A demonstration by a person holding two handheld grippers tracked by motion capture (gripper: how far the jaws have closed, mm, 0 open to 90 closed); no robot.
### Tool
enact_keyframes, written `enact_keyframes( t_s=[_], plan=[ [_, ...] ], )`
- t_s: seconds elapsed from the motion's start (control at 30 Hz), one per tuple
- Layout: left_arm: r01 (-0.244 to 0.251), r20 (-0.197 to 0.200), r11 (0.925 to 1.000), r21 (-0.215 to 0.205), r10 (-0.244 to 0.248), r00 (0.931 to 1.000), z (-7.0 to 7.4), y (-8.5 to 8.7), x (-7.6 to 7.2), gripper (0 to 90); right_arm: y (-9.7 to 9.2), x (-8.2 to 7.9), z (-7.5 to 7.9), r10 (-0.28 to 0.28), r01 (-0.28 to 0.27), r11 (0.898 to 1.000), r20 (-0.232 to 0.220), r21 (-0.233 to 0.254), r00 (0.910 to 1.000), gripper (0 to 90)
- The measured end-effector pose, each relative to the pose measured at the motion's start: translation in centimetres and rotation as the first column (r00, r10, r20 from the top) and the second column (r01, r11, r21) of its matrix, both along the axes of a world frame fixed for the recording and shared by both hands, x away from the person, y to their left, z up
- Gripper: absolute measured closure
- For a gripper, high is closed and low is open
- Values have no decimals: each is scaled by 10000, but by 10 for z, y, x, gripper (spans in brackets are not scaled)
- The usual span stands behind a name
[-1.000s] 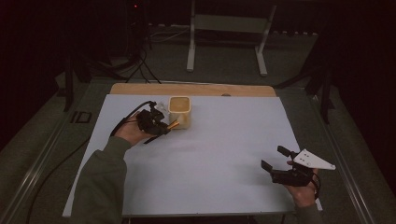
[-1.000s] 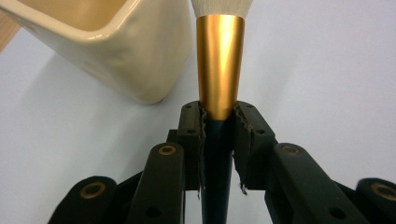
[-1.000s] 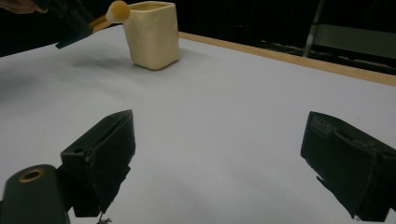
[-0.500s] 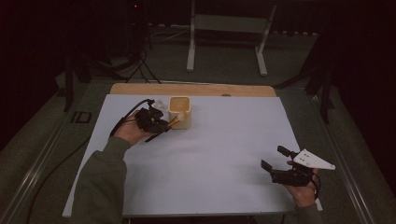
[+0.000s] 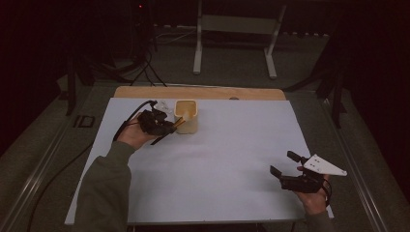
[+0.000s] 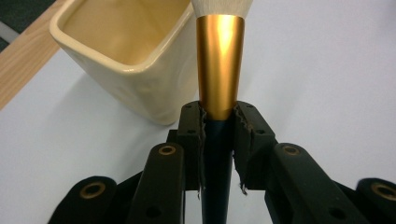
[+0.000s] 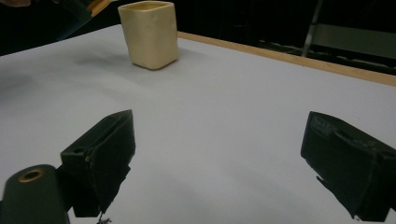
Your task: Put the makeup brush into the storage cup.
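**Brush gripped beside cream cup; right gripper waited open**

From the high view, a white sheet covered a wooden table; a cream square cup stood near the sheet's far left; the left gripper, held in the person's left hand, lay just beside the cup with a makeup brush reaching toward its near wall, though whether the two touched could not be told; the right gripper sat well apart at the near right corner in the right hand, its grey three-cornered plate on top and its jaws spread.

In the left gripper view, the jaws were closed tight on the brush's dark handle just below the gold ferrule; pale bristles ran off the top edge; the glazed cup stood to the left of the brush, its hollow showing nothing inside.

In the right gripper view, the two black jaws stood wide apart with nothing between them over bare white sheet; the cup stood upright farther off, near the table's wooden edge.
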State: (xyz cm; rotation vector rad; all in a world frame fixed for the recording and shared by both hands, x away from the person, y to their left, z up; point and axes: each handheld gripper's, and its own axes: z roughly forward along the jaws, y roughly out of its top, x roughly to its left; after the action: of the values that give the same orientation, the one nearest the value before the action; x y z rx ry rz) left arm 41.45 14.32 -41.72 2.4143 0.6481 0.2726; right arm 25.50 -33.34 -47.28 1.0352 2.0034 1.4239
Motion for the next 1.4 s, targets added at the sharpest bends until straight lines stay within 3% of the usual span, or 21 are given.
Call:
enact_keyframes(
  t_s=[1.4],
  plan=[
    [-559,838,9942,-920,637,9944,13,6,-3,748,0,-1,1,-86,86,10000,37,-8,10000,100]
  ],
)
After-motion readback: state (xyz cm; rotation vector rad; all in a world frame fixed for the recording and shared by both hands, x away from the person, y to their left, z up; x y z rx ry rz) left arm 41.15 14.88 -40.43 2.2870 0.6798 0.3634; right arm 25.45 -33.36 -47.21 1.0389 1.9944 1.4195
